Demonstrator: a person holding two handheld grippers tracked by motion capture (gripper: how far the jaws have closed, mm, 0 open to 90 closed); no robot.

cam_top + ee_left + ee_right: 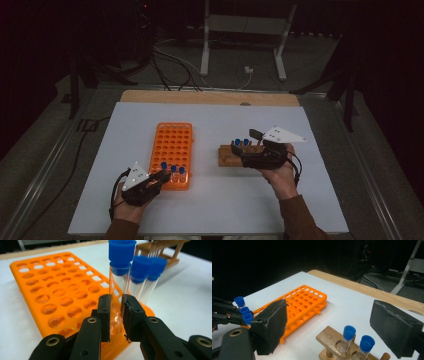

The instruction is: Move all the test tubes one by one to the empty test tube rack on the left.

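— Left gripper [116,315]?

— Clamped tight on a clear tube with a blue cap [121,277], pads pressed against the glass low in the frame of the left gripper view. Seen lower left in the high view [159,176], right at the near corner of the orange rack [174,150].

— And that tube?

— Upright, standing at the near right corner of the orange rack [57,295], bottom end hidden behind the pads; cannot tell whether seated in a hole. Two more blue-capped tubes [147,272] just behind it, up and to the right of centre.

— Right gripper [328,325]?

— Wide apart, nothing between the pads, foam faces at the left and right edges of the right gripper view. Poised over the wooden stand [332,340] at bottom centre, two capped tubes [348,338] standing in it below the gap. In the high view, right of centre [252,150], above the wooden stand [226,156].

— Table?

— White sheet [220,200] across the middle of the high view, orange rack left of centre, wooden stand well apart to its right.
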